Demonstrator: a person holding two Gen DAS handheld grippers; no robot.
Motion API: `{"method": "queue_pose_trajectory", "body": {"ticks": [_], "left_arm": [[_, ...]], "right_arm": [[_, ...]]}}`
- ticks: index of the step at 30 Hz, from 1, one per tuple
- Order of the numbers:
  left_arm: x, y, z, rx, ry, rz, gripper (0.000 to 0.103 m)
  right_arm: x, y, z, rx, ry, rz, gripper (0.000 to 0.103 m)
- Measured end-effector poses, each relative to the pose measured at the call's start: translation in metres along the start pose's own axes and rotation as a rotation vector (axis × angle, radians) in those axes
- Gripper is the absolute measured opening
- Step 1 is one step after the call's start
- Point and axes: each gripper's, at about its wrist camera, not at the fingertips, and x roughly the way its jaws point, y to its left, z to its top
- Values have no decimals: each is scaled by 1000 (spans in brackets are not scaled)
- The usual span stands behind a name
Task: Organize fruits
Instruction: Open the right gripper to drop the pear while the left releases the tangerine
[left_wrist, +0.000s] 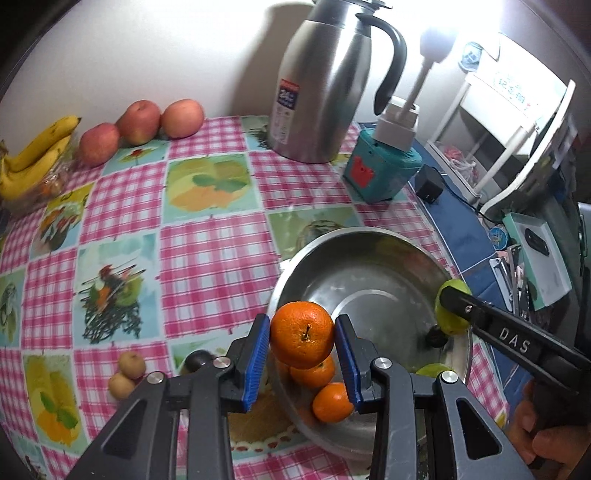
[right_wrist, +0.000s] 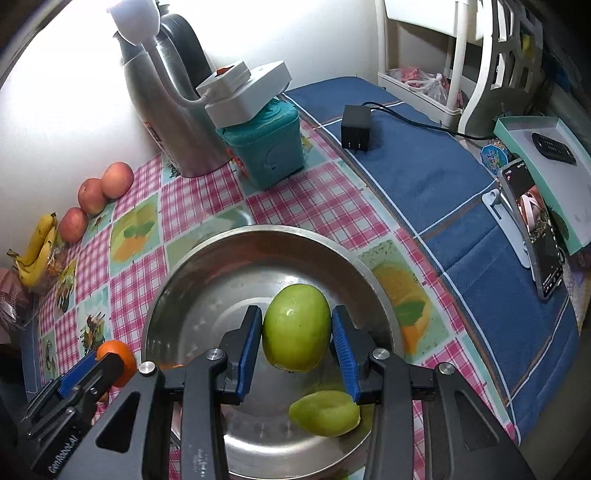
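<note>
My left gripper (left_wrist: 302, 334) is shut on an orange (left_wrist: 301, 332) and holds it over the near rim of a steel bowl (left_wrist: 332, 243). Two more oranges (left_wrist: 332, 402) lie in the bowl below it. My right gripper (right_wrist: 297, 334) is shut on a green fruit (right_wrist: 296, 326) and holds it above the bowl (right_wrist: 207, 251). Another green fruit (right_wrist: 325, 413) lies in the bowl under it. The right gripper also shows in the left wrist view (left_wrist: 448, 308), and the left gripper in the right wrist view (right_wrist: 107, 363).
Three apples (left_wrist: 142, 122) and bananas (left_wrist: 33, 158) lie at the table's far left. Two small brown fruits (left_wrist: 125, 374) lie left of the bowl. A steel thermos (left_wrist: 325, 81), a teal box (left_wrist: 384, 170) and a charger (right_wrist: 355, 127) stand behind. A phone (right_wrist: 535, 229) is at right.
</note>
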Motion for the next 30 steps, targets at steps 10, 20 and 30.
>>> {"method": "queue_pose_trajectory", "body": {"ticks": [10,20,30], "left_arm": [[17,-9,-1,18,-18,-6,39],[30,-12,-5,26,-1,10,39],[37,-11,-6,17,18,16,39]], "right_arm": [[15,9,-5,-54,4,11,41],[27,16,-9,-97,21,3,41],[38,15,-12,-98,56,-7,41]]}}
